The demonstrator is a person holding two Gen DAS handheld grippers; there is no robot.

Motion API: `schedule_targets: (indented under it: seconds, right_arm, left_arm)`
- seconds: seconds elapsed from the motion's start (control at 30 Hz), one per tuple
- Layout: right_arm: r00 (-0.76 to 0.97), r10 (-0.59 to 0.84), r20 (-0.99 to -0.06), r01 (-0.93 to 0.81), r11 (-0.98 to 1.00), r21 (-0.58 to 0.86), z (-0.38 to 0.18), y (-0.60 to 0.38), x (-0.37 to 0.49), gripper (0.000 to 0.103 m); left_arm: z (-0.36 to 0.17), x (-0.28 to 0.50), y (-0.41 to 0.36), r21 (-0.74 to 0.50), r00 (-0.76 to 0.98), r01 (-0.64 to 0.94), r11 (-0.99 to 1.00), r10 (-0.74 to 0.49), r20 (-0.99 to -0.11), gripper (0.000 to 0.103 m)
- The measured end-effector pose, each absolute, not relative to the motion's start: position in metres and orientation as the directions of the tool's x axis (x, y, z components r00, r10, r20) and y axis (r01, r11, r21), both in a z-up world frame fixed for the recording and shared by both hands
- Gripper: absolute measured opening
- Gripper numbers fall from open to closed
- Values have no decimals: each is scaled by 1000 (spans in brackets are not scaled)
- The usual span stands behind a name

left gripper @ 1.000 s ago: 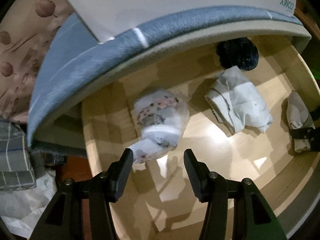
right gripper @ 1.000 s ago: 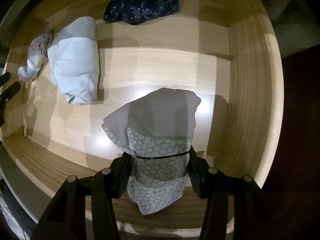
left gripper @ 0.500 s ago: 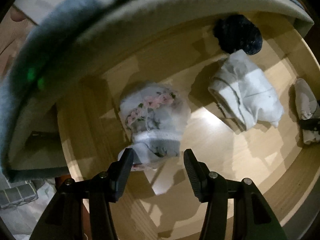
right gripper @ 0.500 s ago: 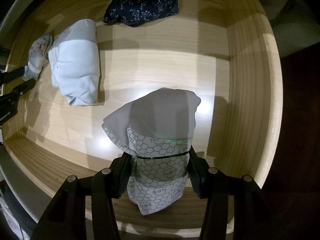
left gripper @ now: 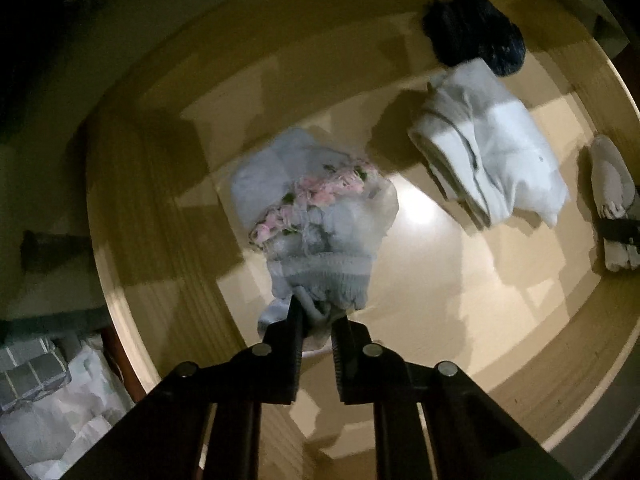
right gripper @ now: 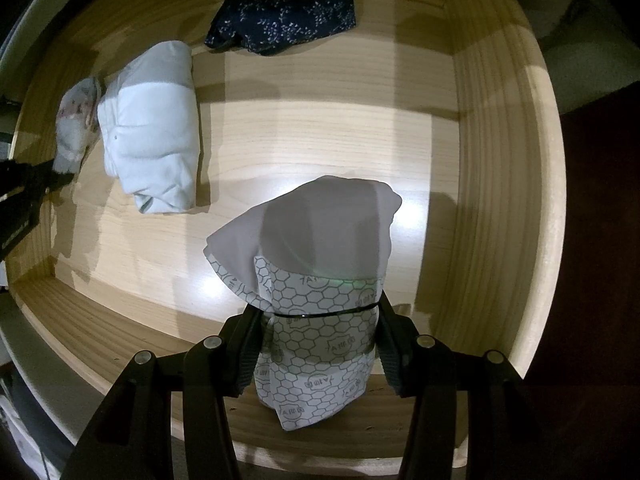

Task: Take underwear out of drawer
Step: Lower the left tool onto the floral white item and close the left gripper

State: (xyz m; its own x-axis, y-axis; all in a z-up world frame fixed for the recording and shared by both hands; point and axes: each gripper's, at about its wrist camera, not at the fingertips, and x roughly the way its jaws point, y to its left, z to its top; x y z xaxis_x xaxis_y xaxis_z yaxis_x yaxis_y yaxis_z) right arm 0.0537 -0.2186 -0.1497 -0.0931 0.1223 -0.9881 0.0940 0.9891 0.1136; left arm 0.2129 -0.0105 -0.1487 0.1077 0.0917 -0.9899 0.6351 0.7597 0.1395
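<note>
Where the wooden drawer (right gripper: 504, 160) lies open under both cameras, four rolled pieces of underwear show inside it. The floral pair (left gripper: 316, 216), pale with pink flowers, sits near the drawer's left wall, and the left gripper (left gripper: 316, 316) has its jaws drawn close together on the pair's near, bunched end, fabric pinched between the black fingers (left gripper: 290, 334). That gripper points forward and down into the drawer, its arms spreading back to the bottom edge of the left wrist view. In the right wrist view the same floral pair (right gripper: 76, 120) appears at the far left, with the left gripper's dark fingers just below it.

The hexagon-print pair (right gripper: 320, 304), white with a grey honeycomb pattern and a plain grey upper part, stands between the right gripper's jaws, which are clamped on its sides at the drawer's front edge. The right gripper (right gripper: 318, 344) reaches in level over the front rail, near the drawer's right wall.

A white folded pair (right gripper: 152, 128) lies just beside the floral one, and a dark blue speckled pair (right gripper: 284, 8) rests against the back wall, close to the white pair's far end.

Outside the drawer, at the lower left of the left wrist view, is checked grey fabric (left gripper: 28, 372).
</note>
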Motion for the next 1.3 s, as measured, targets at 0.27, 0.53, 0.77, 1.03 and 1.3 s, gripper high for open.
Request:
schedule_targets:
  seconds: [0.27,0.53,0.77,1.03,1.3]
  right_arm:
    - [-90,124,-988,96,989,116,-149,-217,57,47]
    - [-87,126,-988,97,988,117,-148,-217,59,47]
    - [-82,129,-988,99,988,121,-148,-215,65,47]
    - [-76,133,-988,101,987,125,-147,-215,66,47]
    - [-71,143,-987,108,985,135,-143,-216,68,47]
  left_arm:
    - [-155,204,-9,70,-29,599,798,108,-994,12]
    - [-160,207,0,-28,-173,478,878,63,-983,12]
    - [-161,211,9,-84,-249,372,924,12,-969,12]
    - [-154,200,24,-68,-213,347,936,8,-977,28]
    - [-105,196,19,-132,-115,393,910,-94,-989,57]
